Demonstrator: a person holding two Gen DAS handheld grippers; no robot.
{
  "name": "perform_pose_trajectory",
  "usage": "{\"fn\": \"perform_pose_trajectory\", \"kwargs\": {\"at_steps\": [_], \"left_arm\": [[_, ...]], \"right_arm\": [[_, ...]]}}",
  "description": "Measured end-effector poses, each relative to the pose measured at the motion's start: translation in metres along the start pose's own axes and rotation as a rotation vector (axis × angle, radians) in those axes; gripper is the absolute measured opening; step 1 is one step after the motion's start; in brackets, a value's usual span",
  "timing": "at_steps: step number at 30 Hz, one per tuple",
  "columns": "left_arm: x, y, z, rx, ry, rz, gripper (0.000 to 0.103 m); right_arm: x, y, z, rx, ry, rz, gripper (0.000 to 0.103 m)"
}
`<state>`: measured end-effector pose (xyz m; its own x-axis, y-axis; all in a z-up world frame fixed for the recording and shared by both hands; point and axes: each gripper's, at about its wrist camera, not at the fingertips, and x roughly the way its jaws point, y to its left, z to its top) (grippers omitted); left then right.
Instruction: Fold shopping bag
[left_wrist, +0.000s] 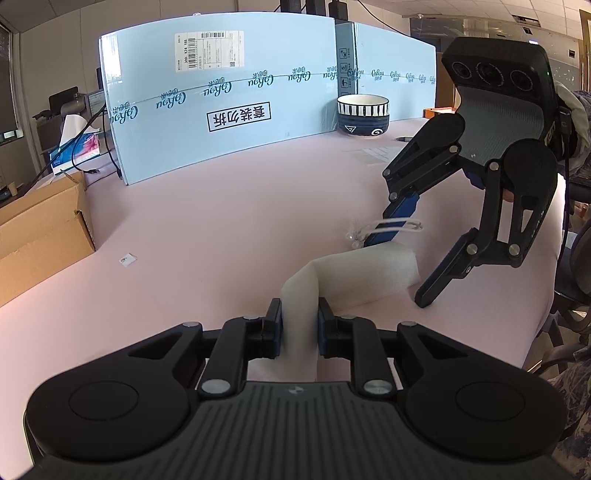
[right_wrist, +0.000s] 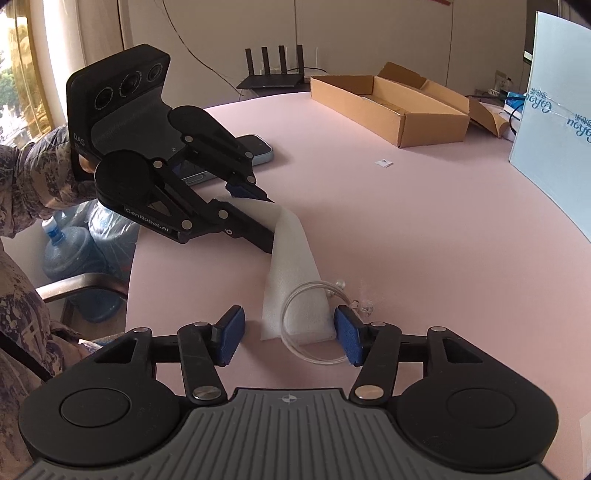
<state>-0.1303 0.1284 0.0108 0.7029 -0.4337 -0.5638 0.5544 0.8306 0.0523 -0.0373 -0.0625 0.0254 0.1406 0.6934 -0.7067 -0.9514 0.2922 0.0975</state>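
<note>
The shopping bag (left_wrist: 354, 273), already folded into a narrow white strip, lies on the pink worktop (left_wrist: 221, 206), one end lifted and pinched in the left tool (left_wrist: 299, 325). The right tool (right_wrist: 291, 334) stands open around the other end, pressing nothing, its far pad beside the clear cord handle (right_wrist: 306, 328). It looks light, soft and springy, likely to unfold; grip across the layers, clear of the handle.

Matt white foam-like shopping bag (right_wrist: 295, 254), clear glossy plastic handle (right_wrist: 295, 321), matt pink table (right_wrist: 424, 229)
</note>
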Motion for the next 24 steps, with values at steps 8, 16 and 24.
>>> {"fn": "perform_pose_trajectory", "kwargs": {"at_steps": [8,16,24], "left_arm": [[0.001,0.003,0.0,-0.008,0.002,-0.005,0.017],[0.001,0.004,0.0,-0.012,0.002,-0.008,0.017],[0.001,0.005,0.0,-0.02,0.006,-0.008,0.017]], "right_arm": [[-0.018,-0.003,0.004,0.03,-0.023,-0.012,0.049],[-0.039,0.007,0.001,0.026,-0.066,-0.02,0.021],[-0.013,0.034,-0.003,-0.127,0.015,-0.148,0.012]]}}
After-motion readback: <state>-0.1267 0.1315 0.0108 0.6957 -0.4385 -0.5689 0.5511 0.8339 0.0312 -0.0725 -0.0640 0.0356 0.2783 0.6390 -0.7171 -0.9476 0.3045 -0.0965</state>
